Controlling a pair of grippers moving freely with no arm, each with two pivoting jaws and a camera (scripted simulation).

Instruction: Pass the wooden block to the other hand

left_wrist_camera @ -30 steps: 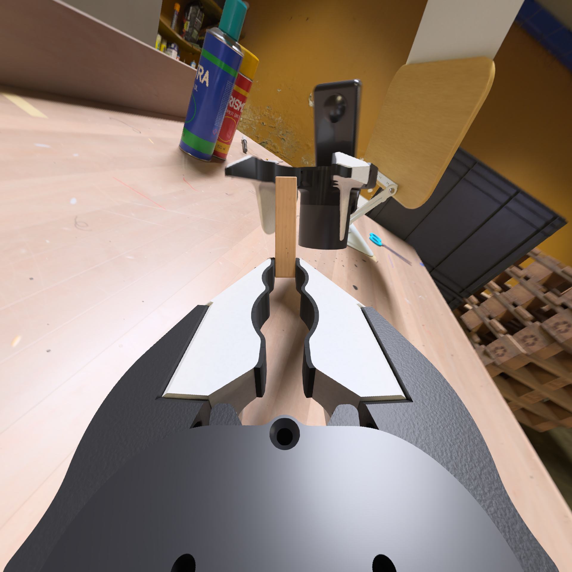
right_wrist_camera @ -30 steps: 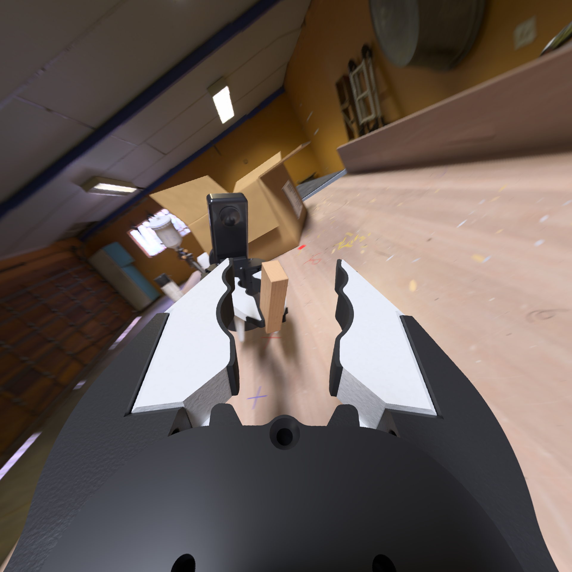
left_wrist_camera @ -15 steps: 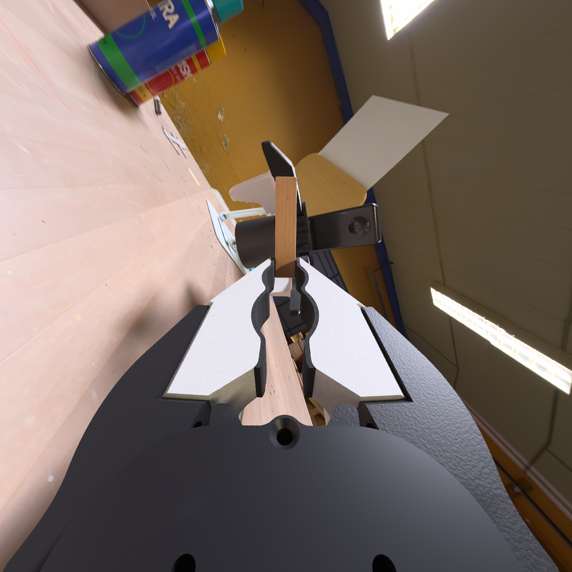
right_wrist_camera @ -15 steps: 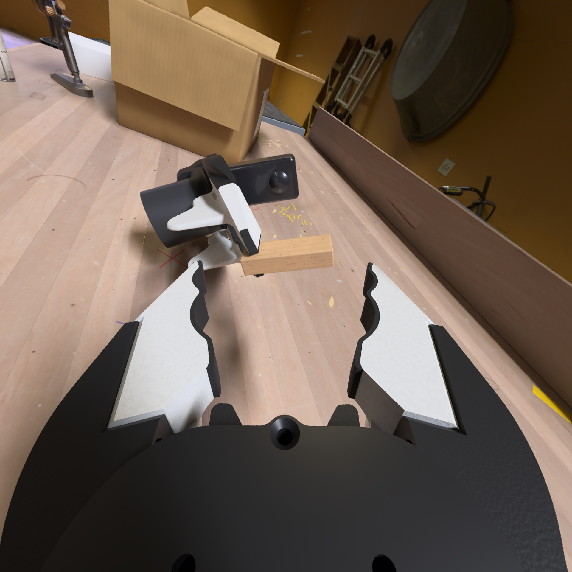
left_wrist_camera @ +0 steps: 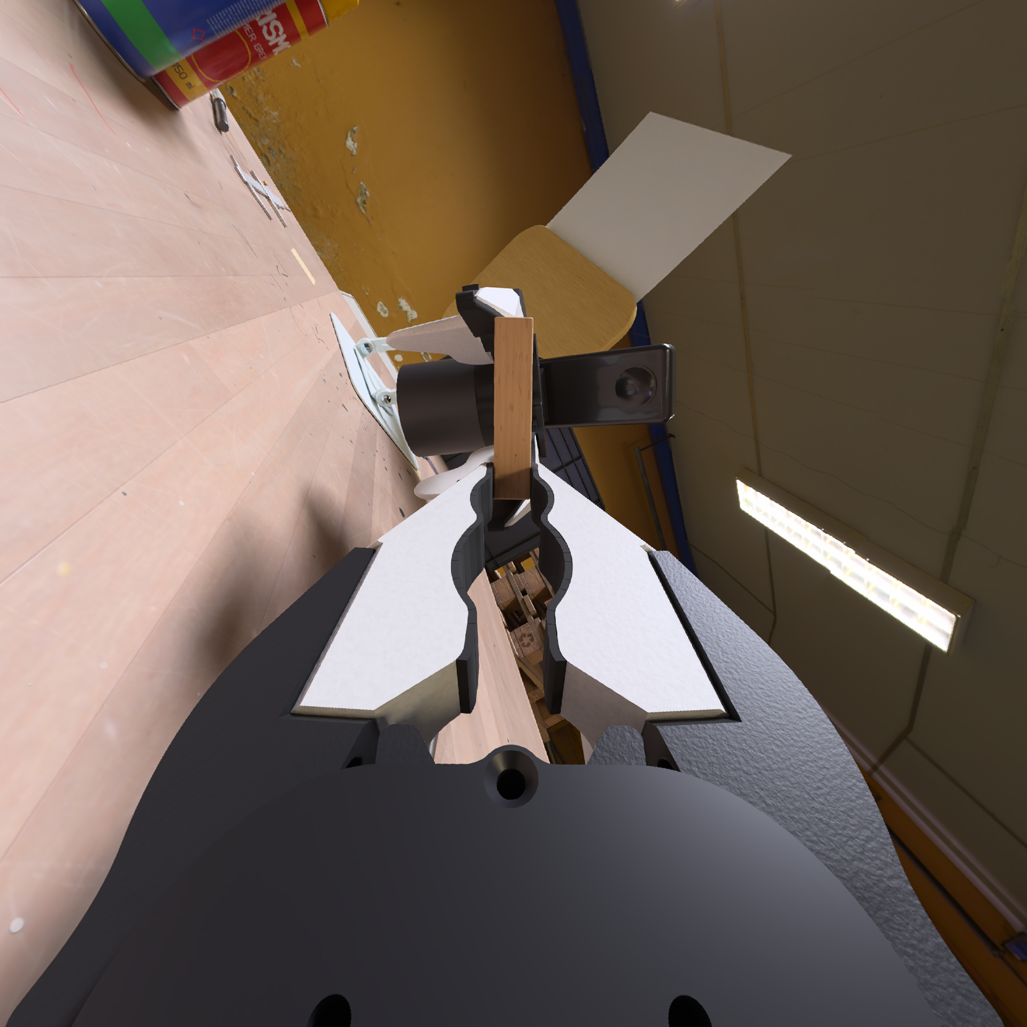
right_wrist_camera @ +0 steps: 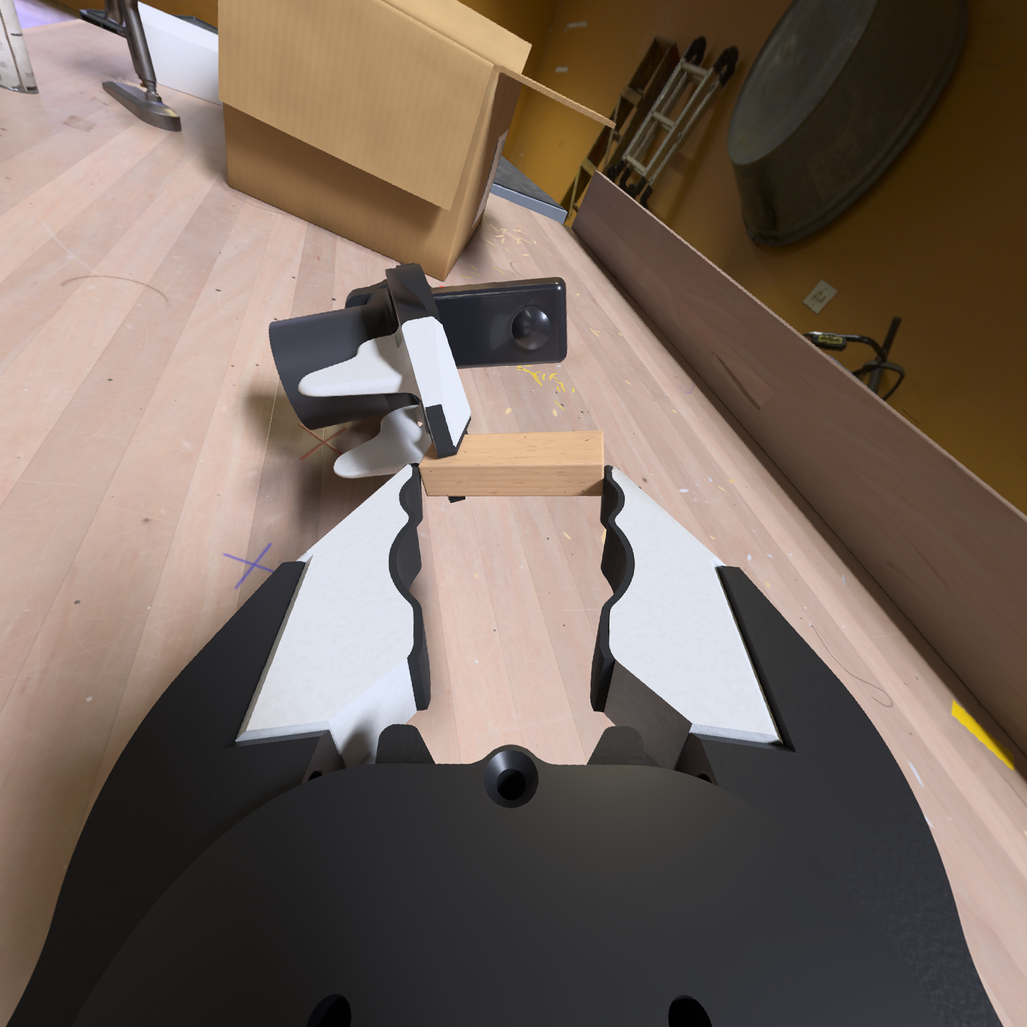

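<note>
A: We found the left gripper [left_wrist_camera: 511, 489] pinching the wooden block [left_wrist_camera: 512, 405] at one end, with its fingertips pressed onto the block's two broad faces. The rest of the block stuck straight out ahead of the tips, held in the air.

B: And from the right gripper [right_wrist_camera: 511, 483] we saw that same wooden block [right_wrist_camera: 511, 464] lying crosswise just at our fingertips. Our jaws were spread wide, about as wide as the block is long, one tip near each end. Whether either tip touched the wood, we could not tell.

A: In our view the right gripper [left_wrist_camera: 500, 361] sat right behind the block, with one white finger above it and one below.

B: In ours, the left gripper [right_wrist_camera: 444, 439] came in from the upper left, and its white finger [right_wrist_camera: 433, 378] lay over the block's left end.

A: Farther out we saw the workbench [left_wrist_camera: 139, 389] under both grippers, and two spray cans [left_wrist_camera: 222, 50] at its far edge.

B: On our side a cardboard box [right_wrist_camera: 355, 122] stood on the wood beyond the grippers, well apart from them.
</note>
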